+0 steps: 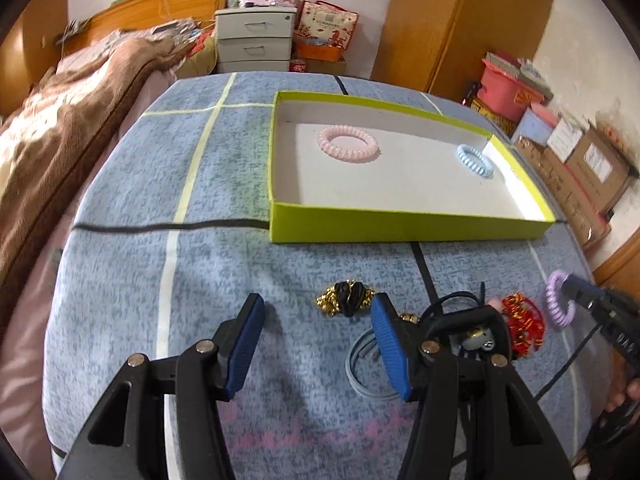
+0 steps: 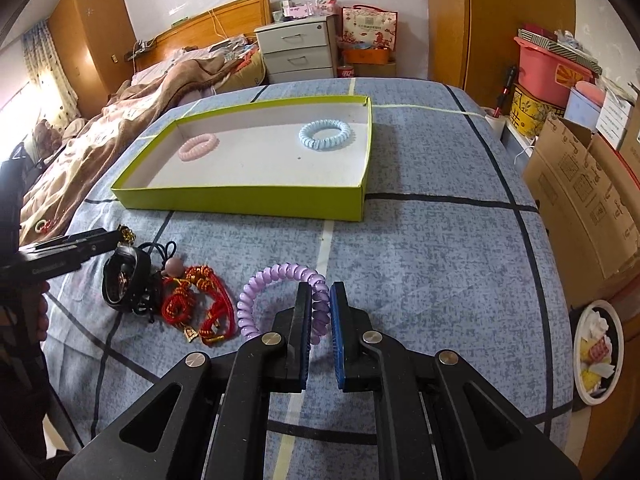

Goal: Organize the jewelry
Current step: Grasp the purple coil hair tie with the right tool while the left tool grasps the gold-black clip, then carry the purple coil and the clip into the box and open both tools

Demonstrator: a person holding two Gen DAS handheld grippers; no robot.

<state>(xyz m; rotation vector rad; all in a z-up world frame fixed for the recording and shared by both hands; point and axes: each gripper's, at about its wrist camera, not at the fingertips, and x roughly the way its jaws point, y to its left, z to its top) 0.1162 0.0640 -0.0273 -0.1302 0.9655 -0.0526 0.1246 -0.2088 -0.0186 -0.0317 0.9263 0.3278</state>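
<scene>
While gripping the third coil tie: pickup step, two already boxed.

Left wrist view: left gripper point(image 1: 318, 344) wide, nothing between the pads, hovering lower centre over black-gold hair tie point(image 1: 347, 298); pink coil point(image 1: 348, 145) and blue coil point(image 1: 475, 161) inside green box point(image 1: 408, 227), upper right. Right wrist view: right gripper point(image 2: 321, 316) pinched narrow on purple coil tie point(image 2: 280, 300), lower centre, on blue bedspread point(image 2: 440, 248); red cords point(image 2: 196, 304) to its left. Next, likely: lift clear, carry up-frame over box wall, release inside.
</scene>
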